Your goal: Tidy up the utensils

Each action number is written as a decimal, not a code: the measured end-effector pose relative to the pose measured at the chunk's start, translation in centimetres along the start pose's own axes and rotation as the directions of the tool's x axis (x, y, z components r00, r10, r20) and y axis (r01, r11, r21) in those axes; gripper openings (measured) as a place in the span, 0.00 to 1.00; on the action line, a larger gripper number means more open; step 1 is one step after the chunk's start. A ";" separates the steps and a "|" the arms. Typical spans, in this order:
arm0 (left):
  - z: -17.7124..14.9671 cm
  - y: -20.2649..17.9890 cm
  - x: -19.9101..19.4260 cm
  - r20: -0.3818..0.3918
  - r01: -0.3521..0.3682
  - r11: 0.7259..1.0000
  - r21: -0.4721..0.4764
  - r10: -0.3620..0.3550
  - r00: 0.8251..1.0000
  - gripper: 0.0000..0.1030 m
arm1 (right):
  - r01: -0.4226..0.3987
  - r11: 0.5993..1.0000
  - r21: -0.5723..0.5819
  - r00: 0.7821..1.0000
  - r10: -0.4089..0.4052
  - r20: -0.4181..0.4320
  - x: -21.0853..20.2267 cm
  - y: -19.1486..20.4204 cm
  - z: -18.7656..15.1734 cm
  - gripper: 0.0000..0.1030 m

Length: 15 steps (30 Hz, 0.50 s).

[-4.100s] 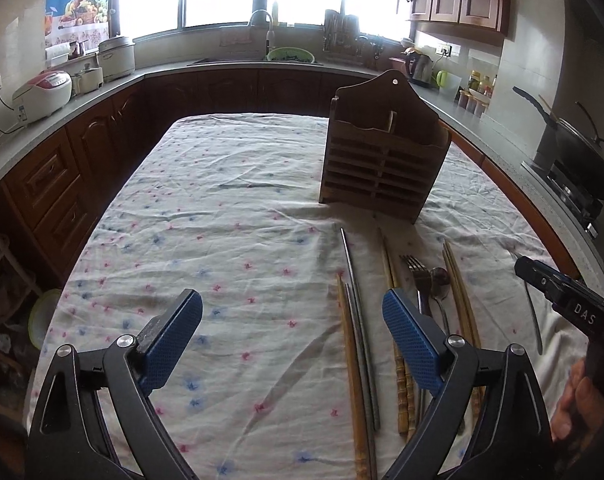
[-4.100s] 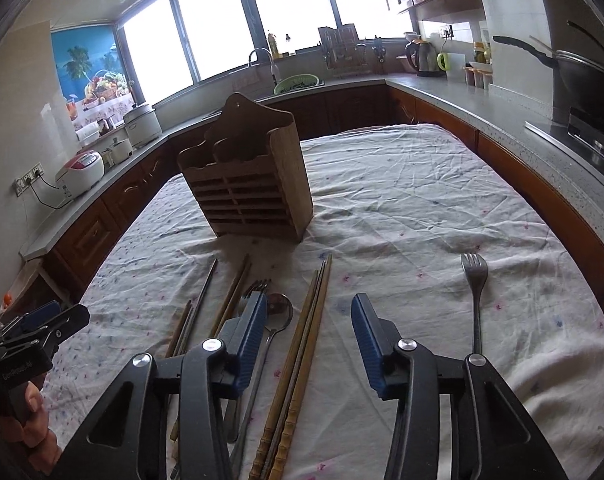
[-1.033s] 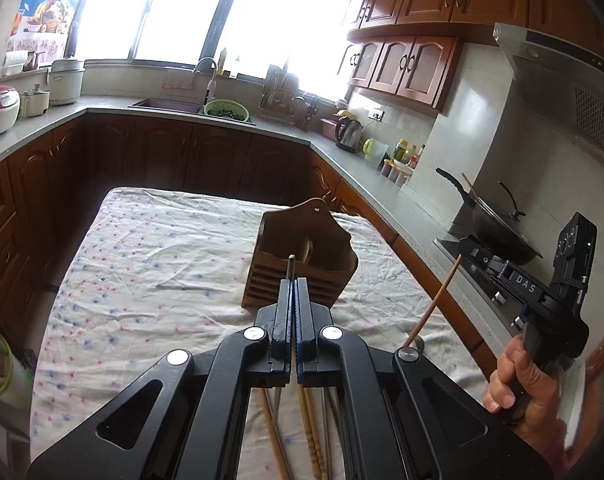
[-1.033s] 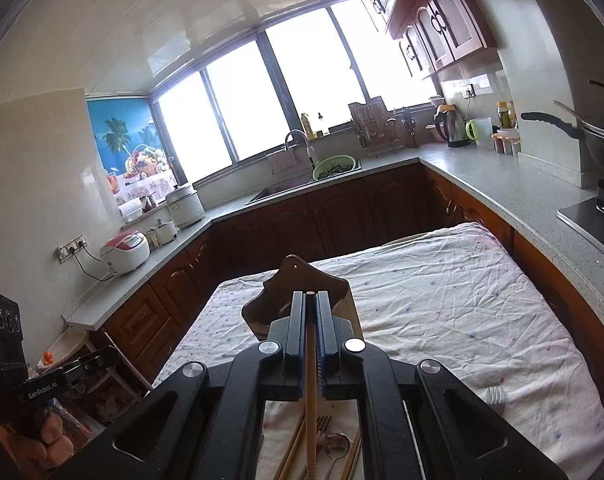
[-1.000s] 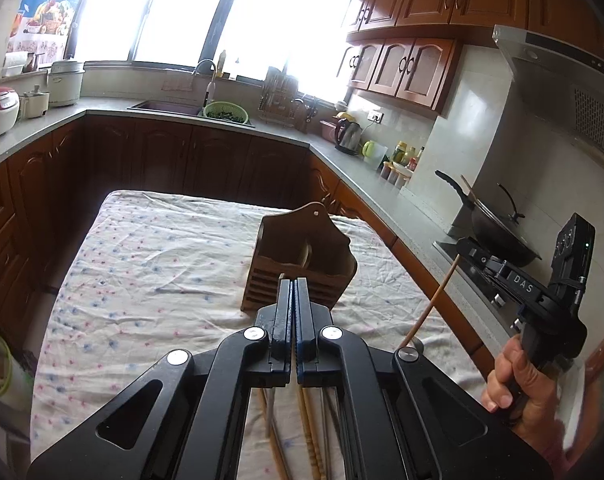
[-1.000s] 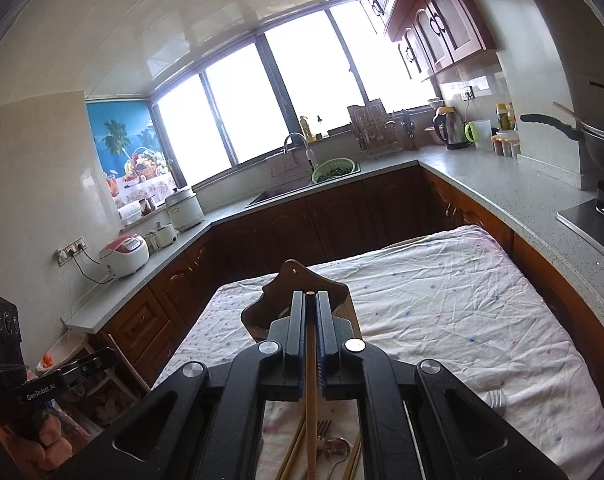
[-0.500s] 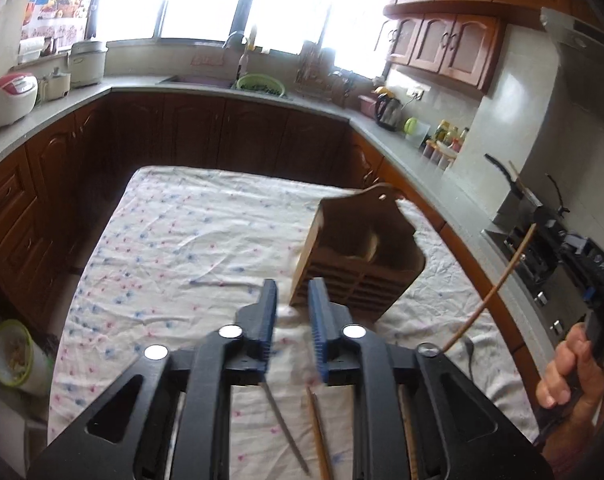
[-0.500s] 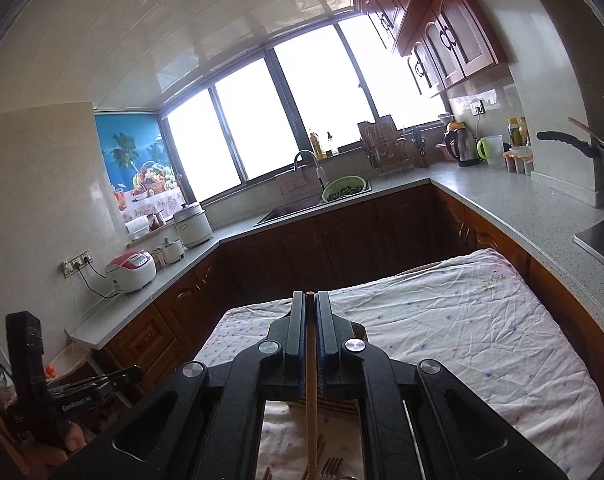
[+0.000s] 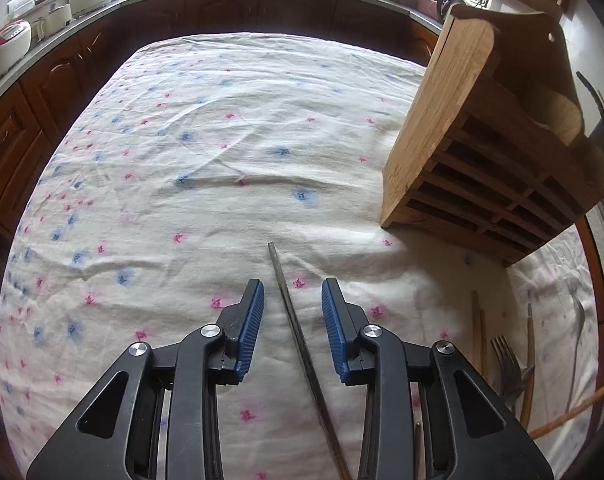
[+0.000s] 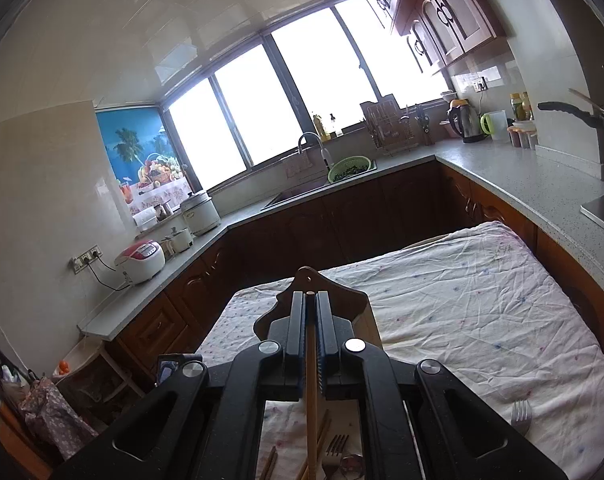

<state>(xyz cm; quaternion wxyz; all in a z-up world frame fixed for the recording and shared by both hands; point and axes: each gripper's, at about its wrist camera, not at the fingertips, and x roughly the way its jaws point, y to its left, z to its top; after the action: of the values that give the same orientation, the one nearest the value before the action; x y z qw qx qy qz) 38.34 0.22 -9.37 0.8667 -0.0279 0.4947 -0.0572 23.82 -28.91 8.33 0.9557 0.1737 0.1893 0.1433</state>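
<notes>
**Left tongs parted over metal chopstick; right tongs clamped on wooden chopstick**

Landmark: slatted wooden utensil holder [image 9: 490, 152], upright on white floral-print tablecloth [image 9: 206, 152].

Left gripper [image 9: 293, 312]: blue-padded jaws standing wide apart, nothing between the pads in contact. Positioned low over the cloth, in front of the holder and off its near left corner. Long grey metal chopstick [image 9: 298, 336] lying flat on the cloth beneath the gap between the jaws, touching neither pad, tip directed toward the holder's near left corner and stopping short of it.

Right gripper [image 10: 310, 320]: jaws pressed together on slender light wooden chopstick [image 10: 311, 392], which runs lengthwise between the pads, its end just showing at the fingertips. Held raised, directly in front of the holder [image 10: 322, 292], whose peaked back panel with hanging hole shows just beyond the fingertips. Whether the chopstick end touches the holder: cannot tell.

Remaining utensils, all flat on the cloth on the near side of the holder: further wooden chopsticks [image 9: 477, 336], a silver metal fork [image 9: 509, 364], and a second silver fork [image 10: 521, 414] lying well apart to the right of the holder.

Holder compartments: contents not visible from either view.
</notes>
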 end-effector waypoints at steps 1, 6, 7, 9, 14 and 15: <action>0.2 -0.4 0.2 0.006 -0.022 1.000 0.021 0.022 1.000 0.23 | -0.001 1.000 0.003 1.000 0.001 -0.004 0.1 -0.1 -0.1 0.04; 0.3 -0.4 0.3 0.011 -0.032 0.999 0.040 0.031 0.999 0.05 | -0.010 1.000 0.022 1.000 0.011 -0.022 0.5 -0.6 -0.5 0.04; 0.2 -0.2 0.1 0.008 -0.018 0.999 0.033 0.018 1.000 0.04 | -0.011 1.000 0.023 1.000 0.011 -0.023 0.5 -0.6 -0.6 0.04; -0.1 0.2 -0.9 0.014 0.019 1.000 0.010 -0.019 1.000 0.03 | -0.017 0.999 0.027 1.000 0.018 -0.026 0.5 -0.6 -0.6 0.04; -0.3 0.9 -5.8 0.097 0.114 0.993 -0.027 -0.111 0.989 0.03 | -0.032 0.999 0.024 0.999 0.032 -0.017 0.0 -0.3 -0.4 0.04; -0.3 1.0 -7.0 0.118 0.129 0.991 -0.027 -0.125 0.985 0.03 | -0.035 0.999 0.022 0.999 0.035 -0.016 -0.1 -0.2 -0.3 0.04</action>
<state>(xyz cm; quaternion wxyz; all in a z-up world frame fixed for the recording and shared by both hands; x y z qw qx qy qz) 34.60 2.11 -3.63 0.8880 -0.0776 0.4416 -0.1021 23.66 -29.04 8.05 0.9496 0.1862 0.1954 0.1594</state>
